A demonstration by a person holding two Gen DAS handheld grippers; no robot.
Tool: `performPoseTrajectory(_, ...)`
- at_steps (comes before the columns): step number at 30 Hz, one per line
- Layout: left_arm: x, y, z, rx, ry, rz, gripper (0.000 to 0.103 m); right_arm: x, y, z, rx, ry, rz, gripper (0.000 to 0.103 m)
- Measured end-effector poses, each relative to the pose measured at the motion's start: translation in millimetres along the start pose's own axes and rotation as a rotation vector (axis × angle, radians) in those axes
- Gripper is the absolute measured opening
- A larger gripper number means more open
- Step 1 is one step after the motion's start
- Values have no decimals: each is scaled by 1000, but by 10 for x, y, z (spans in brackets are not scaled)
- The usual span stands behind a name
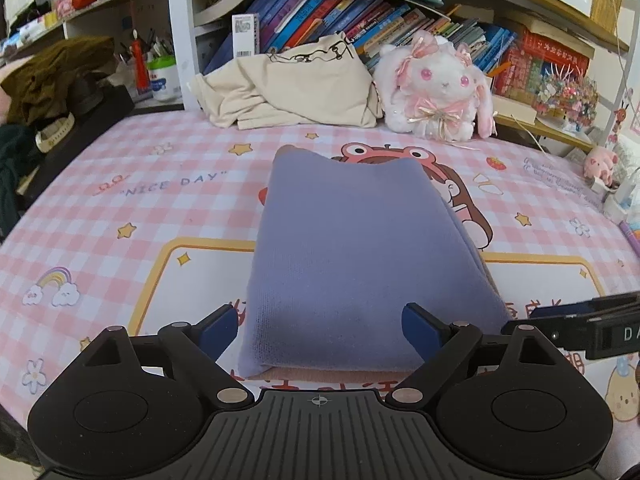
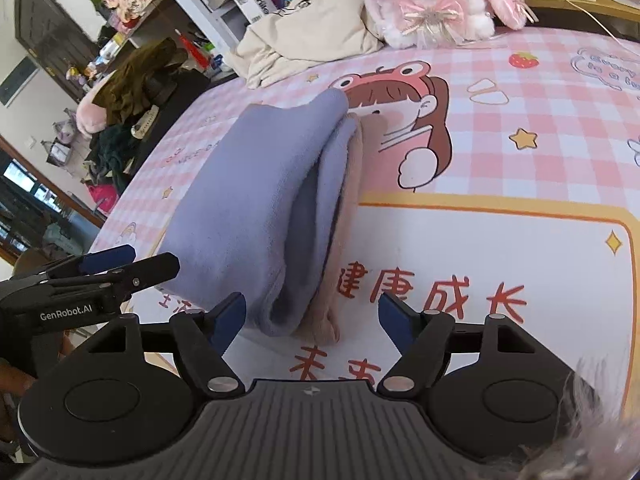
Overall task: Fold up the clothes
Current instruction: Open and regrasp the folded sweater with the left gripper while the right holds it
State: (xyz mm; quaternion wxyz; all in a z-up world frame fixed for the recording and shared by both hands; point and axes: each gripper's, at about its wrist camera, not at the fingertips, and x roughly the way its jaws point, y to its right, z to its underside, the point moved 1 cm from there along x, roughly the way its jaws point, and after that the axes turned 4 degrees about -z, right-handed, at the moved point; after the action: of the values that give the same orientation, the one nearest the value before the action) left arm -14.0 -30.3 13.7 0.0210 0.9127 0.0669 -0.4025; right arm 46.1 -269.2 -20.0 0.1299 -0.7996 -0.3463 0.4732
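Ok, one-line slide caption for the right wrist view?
Open right hand-held gripper faces the folded purple garment on the pink checked sheet.

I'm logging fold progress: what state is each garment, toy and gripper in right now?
purple garment: folded, lying flat on the mat, held by nothing.
beige-pink garment: folded underneath the purple one, only its edge showing.
cream garment: loosely heaped by the bookshelf.
plush rabbit: sitting upright.
left gripper: open, at the near edge of the stack.
right gripper: open, holding nothing.
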Motion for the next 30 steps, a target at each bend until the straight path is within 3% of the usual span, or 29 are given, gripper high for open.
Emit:
performPoseTrajectory(11, 184, -250, -96, 46, -51, 131, 91, 73, -153, -30, 99, 48, 93, 77)
performPoseTrajectory(20, 526, -728, -229, -97, -134, 256, 91, 149, -202, -50, 222, 103, 155, 77)
performPoseTrajectory(30, 908, -1026, -234, -306, -248, 461, 89, 384, -161, -153, 368, 84, 114, 70)
